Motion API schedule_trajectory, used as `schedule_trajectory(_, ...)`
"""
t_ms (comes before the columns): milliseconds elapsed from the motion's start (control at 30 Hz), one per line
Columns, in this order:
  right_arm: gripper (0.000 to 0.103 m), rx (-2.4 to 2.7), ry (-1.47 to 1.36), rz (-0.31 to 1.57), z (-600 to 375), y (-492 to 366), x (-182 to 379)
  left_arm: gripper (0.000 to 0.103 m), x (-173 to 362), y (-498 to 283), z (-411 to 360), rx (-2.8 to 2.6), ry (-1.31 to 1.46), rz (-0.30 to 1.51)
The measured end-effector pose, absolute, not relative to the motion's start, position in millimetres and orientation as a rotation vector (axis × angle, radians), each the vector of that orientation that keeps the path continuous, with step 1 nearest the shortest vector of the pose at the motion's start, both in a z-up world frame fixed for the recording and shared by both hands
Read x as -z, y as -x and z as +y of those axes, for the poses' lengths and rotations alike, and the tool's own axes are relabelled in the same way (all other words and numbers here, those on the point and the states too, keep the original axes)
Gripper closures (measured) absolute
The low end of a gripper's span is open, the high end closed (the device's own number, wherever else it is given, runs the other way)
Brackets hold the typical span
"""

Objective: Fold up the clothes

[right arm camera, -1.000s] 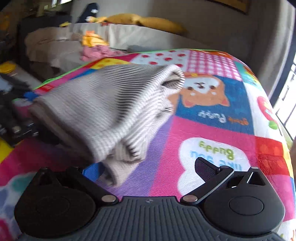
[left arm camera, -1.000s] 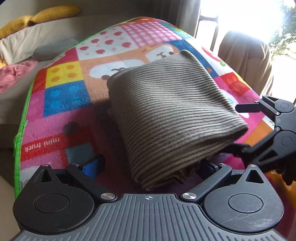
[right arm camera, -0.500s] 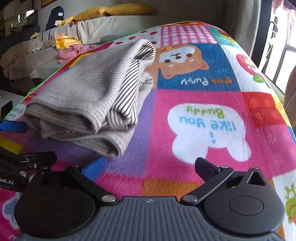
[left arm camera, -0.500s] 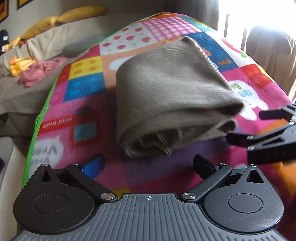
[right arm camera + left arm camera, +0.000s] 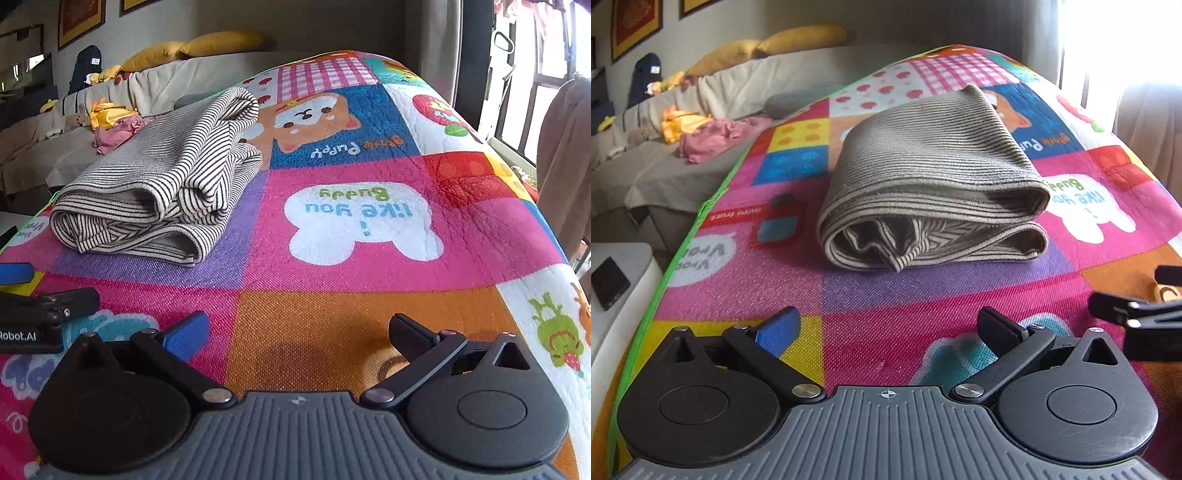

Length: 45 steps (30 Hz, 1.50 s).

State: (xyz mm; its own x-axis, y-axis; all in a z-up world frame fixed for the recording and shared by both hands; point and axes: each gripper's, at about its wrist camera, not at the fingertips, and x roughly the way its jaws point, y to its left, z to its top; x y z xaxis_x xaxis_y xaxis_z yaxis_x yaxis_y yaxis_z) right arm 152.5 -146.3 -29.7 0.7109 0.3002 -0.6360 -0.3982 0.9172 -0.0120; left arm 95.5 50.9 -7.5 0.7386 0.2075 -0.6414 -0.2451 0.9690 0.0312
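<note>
A striped grey garment point(image 5: 934, 184) lies folded into a thick bundle on the colourful play mat point(image 5: 886, 314); the right wrist view shows the same striped garment point(image 5: 162, 184) at the left. My left gripper point(image 5: 886, 328) hovers over the mat just short of the bundle, open, with nothing between its fingers. My right gripper point(image 5: 299, 332) is open too, over an orange patch of the mat point(image 5: 332, 332), to the right of the bundle and apart from it. Part of each gripper shows at the edge of the other's view.
The mat's green left edge point(image 5: 701, 210) drops off beside a white surface with a dark phone point(image 5: 609, 282). A sofa point(image 5: 665, 158) behind holds pink and yellow clothes point(image 5: 701, 136) and yellow cushions point(image 5: 783, 44). A window point(image 5: 535, 74) is on the right.
Both grippers let go of the folded garment and drew back from it; it was lifted a second ago and now rests flat on the mat.
</note>
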Motion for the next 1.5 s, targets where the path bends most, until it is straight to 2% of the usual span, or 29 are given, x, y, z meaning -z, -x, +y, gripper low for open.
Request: schedule_trajectory(1500,0.000,-0.397,0.140,0.680,-148,-157,31,0.000,2,-88,34,-0.254,0.065,0.697)
